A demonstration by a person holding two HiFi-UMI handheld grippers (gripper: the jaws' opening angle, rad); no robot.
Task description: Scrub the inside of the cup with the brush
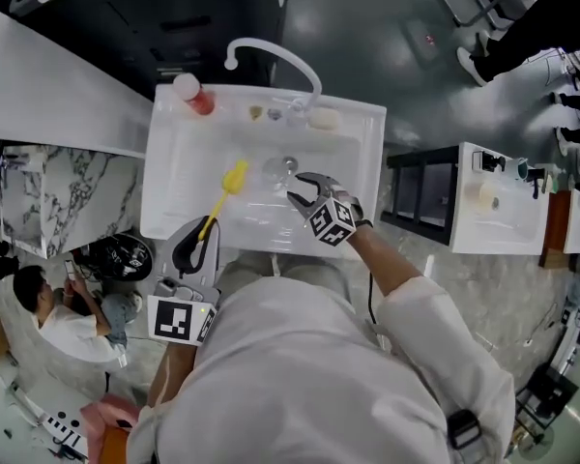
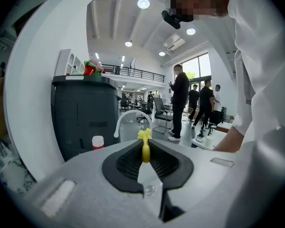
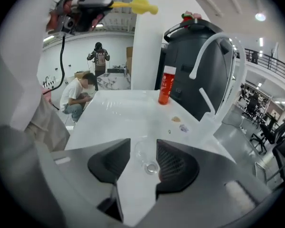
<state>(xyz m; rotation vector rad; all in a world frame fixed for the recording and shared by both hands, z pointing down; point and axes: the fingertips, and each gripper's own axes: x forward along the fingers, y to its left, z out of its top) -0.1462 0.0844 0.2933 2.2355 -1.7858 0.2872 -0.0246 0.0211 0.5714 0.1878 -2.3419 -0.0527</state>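
Note:
A yellow brush (image 1: 233,179) is held over the left of the white sink (image 1: 170,177), head up; my left gripper (image 1: 204,230) is shut on its handle. In the left gripper view the brush (image 2: 144,145) stands pinched between the jaws. A clear cup (image 1: 277,170) lies in the basin near the drain. My right gripper (image 1: 303,190) hangs just right of it, open. In the right gripper view the cup (image 3: 141,149) shows between the spread jaws, untouched, beside the drain (image 3: 151,167). The left gripper (image 3: 80,6) and brush (image 3: 140,4) show at the top.
A white faucet (image 1: 275,58) arches over the sink's back edge. A red bottle with a white cap (image 1: 193,95) stands at the back left corner. Small items (image 1: 322,119) sit on the back ledge. People stand or crouch around; a second sink (image 1: 498,201) is to the right.

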